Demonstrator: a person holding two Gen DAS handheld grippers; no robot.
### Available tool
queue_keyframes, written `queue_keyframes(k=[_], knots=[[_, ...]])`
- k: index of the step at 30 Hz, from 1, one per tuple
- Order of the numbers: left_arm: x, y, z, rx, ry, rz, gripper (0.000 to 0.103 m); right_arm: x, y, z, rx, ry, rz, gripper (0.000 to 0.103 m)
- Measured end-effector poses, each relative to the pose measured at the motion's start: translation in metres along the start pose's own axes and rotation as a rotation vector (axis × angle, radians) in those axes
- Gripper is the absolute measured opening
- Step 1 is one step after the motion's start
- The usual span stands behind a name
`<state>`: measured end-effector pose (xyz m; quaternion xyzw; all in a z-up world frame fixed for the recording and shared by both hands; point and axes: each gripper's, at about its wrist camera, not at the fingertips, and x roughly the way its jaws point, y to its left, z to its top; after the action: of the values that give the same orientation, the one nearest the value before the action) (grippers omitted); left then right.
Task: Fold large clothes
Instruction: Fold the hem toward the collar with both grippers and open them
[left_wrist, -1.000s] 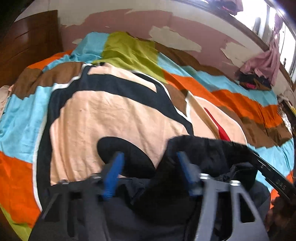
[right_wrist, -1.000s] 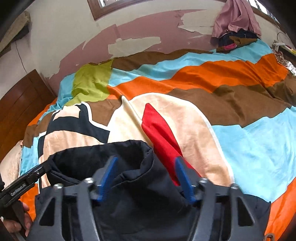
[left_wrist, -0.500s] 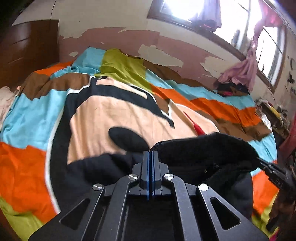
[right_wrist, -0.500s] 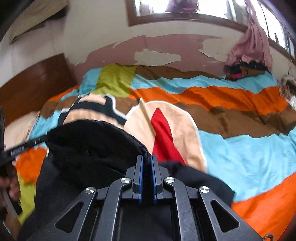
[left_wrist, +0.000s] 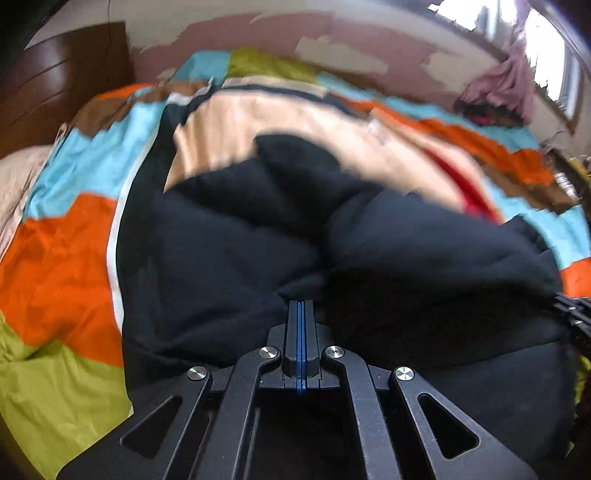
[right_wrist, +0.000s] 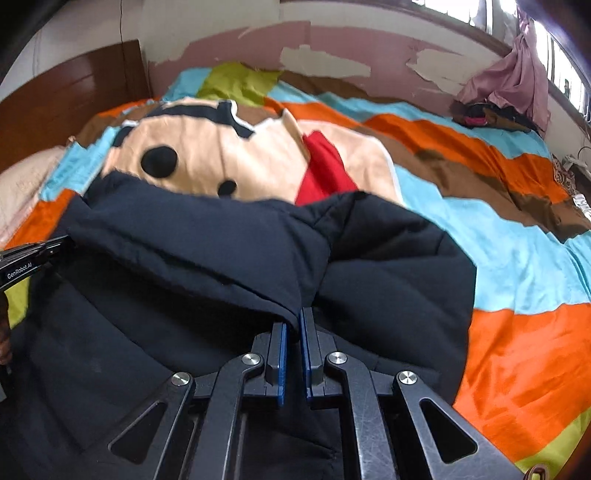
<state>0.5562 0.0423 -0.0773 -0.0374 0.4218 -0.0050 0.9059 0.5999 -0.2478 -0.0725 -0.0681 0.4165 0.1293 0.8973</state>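
A large black padded jacket (right_wrist: 221, 258) lies on the striped bedspread (right_wrist: 480, 240), its near part folded over itself. My right gripper (right_wrist: 293, 314) is shut on a fold of the jacket, and dark fabric shows between its blue pads. In the left wrist view, my left gripper (left_wrist: 301, 304) is shut with its pads together, and the jacket (left_wrist: 406, 258) bunches at its tips. The right wrist view shows the left gripper (right_wrist: 61, 243) at the fold's left corner. At the right edge of the left wrist view, the right gripper (left_wrist: 565, 306) meets the fold's other end.
The bedspread (left_wrist: 55, 258) carries a cartoon face and orange, blue, brown and green stripes. A wooden headboard (right_wrist: 74, 92) and a pale pillow (right_wrist: 22, 181) are at the left. Pink and dark clothes (right_wrist: 509, 81) are heaped at the far right under the window.
Both grippers went from open around the jacket's edge to shut on it. They then carried the fold forward and down, so more of the cartoon face is covered.
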Motion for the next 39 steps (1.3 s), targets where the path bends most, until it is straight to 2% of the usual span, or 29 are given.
queue_keyframes(k=[1,4,7,10,12,16,18,19,21,23,26,28,30,33,36,39], knots=[[0.006,0.004,-0.004,-0.009,-0.003,0.012,0.0,0.007,-0.004,-0.002,0.007,0.008,0.0,0.007],[0.01,0.011,-0.011,-0.037,-0.049,-0.014,0.0,0.021,-0.009,-0.011,0.028,-0.008,0.021,0.007],[0.005,0.011,-0.012,-0.03,-0.077,-0.021,0.0,0.022,-0.007,-0.017,0.016,-0.046,0.018,0.009],[-0.01,0.014,-0.012,-0.025,-0.089,-0.046,0.0,0.01,-0.014,-0.018,0.043,-0.067,0.068,0.011],[-0.025,0.017,-0.01,-0.026,-0.091,-0.073,0.0,0.0,-0.02,-0.021,0.066,-0.065,0.098,0.016],[-0.059,0.02,0.003,-0.014,-0.134,-0.094,0.003,-0.037,-0.036,-0.019,0.088,-0.126,0.098,0.042],[-0.071,0.017,0.014,-0.022,-0.172,-0.108,0.013,-0.054,-0.038,-0.008,0.105,-0.175,0.101,0.046],[-0.077,0.011,0.023,-0.027,-0.193,-0.12,0.017,-0.058,-0.038,0.0,0.117,-0.191,0.102,0.046],[-0.082,-0.001,0.038,-0.048,-0.217,-0.161,0.036,-0.063,-0.032,0.018,0.146,-0.222,0.099,0.046],[-0.077,-0.015,0.054,-0.069,-0.2,-0.214,0.042,-0.06,-0.025,0.034,0.149,-0.23,0.101,0.046],[-0.059,-0.035,0.07,-0.068,-0.147,-0.235,0.042,-0.045,-0.009,0.052,0.123,-0.206,0.114,0.046],[-0.045,-0.052,0.072,-0.013,-0.102,-0.25,0.042,-0.033,0.001,0.056,0.1,-0.187,0.134,0.044],[-0.032,-0.064,0.068,0.067,-0.063,-0.228,0.039,-0.02,0.008,0.054,0.062,-0.144,0.151,0.037],[-0.011,-0.078,0.049,0.219,-0.026,-0.168,0.023,0.0,0.014,0.044,0.032,-0.077,0.17,0.031],[0.006,-0.08,0.031,0.297,-0.018,-0.15,0.022,0.02,0.015,0.031,-0.004,-0.027,0.175,0.026],[0.016,-0.079,0.025,0.316,-0.015,-0.138,0.022,0.034,0.018,0.027,-0.027,0.006,0.173,0.026]])
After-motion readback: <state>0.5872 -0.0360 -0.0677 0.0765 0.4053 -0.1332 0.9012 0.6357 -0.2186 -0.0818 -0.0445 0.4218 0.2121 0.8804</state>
